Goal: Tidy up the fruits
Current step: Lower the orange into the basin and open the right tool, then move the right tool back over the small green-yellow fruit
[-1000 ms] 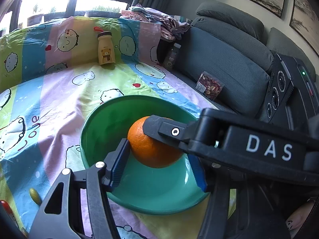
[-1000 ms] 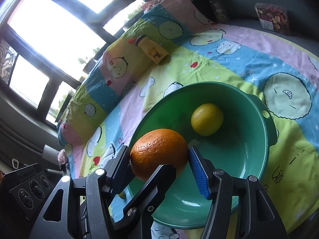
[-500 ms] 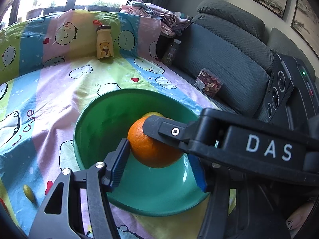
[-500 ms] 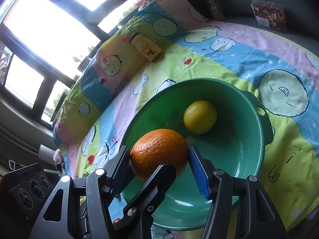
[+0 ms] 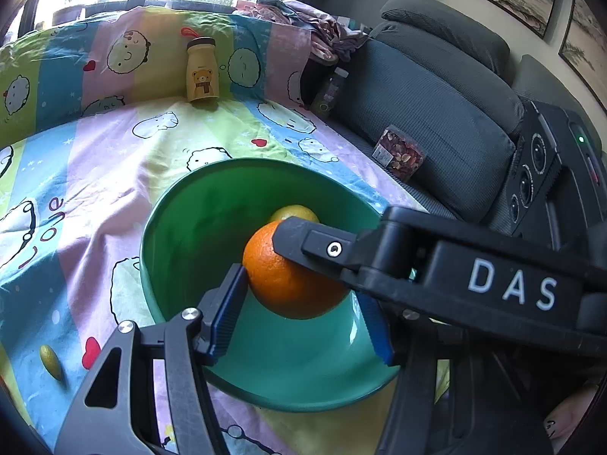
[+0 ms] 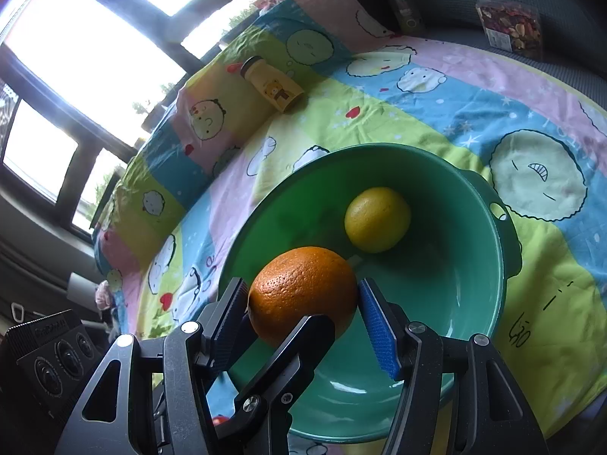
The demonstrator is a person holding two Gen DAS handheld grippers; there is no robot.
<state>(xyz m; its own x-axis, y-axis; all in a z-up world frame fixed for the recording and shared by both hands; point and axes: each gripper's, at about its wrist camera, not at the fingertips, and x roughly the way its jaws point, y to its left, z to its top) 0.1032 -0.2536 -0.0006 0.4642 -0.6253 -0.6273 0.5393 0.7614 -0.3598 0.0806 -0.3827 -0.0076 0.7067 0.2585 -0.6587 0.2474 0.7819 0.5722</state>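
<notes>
Above the green bowl [image 6: 504,235], a pebbled orange [image 6: 303,292] between both grippers' jaws, each pair clamping it

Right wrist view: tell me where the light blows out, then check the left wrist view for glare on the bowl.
Right wrist view: the windows are blown out to white, and fisheye bending curves their frames. Left wrist view: a soft sheen lies on the green bowl floor, its near wall is shadowed, and the orange stays sharp.

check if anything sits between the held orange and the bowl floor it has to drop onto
Nothing visible blocks it. The orange, gripped by both grippers, hangs over bare floor of the green bowl; the lemon lies apart, toward the far wall.
</notes>
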